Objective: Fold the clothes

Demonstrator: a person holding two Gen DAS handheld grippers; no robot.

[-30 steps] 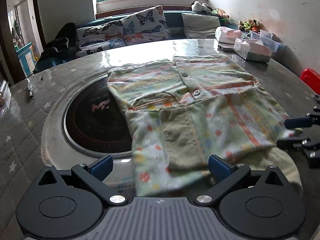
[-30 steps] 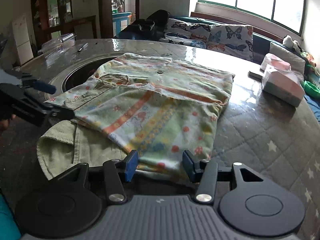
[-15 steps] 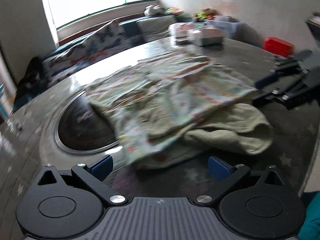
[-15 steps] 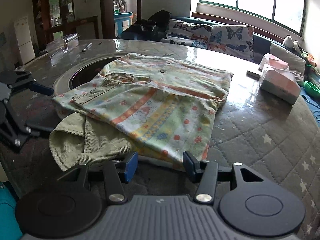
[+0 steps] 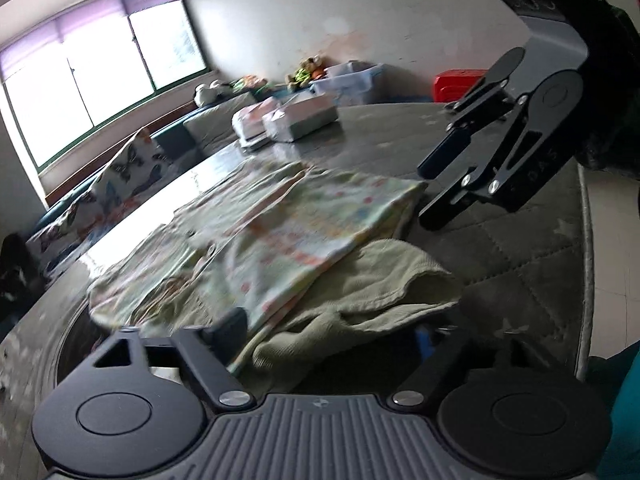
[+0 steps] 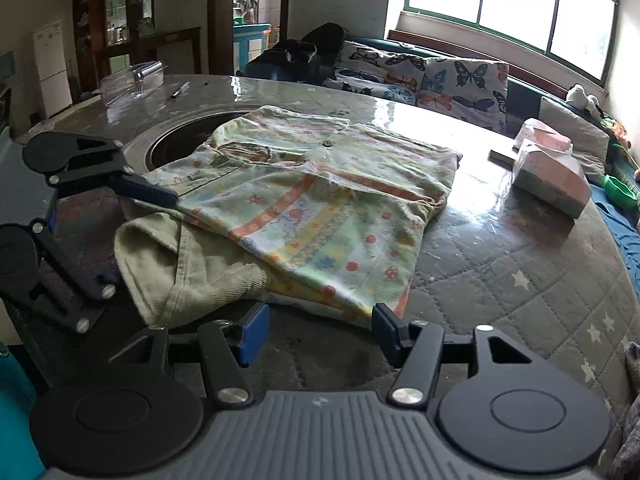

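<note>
Patterned shirt point(image 6: 320, 208) lies folded flat on round quilted worktop point(image 6: 520, 272), partly over dark round inset point(image 6: 176, 144). Olive corduroy garment point(image 6: 180, 268) sticks out from under shirt's near-left corner. Right claw point(image 6: 318, 332) spread wide, empty, just short of shirt's near hem. Left claw point(image 5: 320, 336) wide, empty, at olive garment's edge; contact with cloth unclear, view blurred. Tissue box point(image 6: 552, 180) beyond shirt's right side, well apart.
</note>
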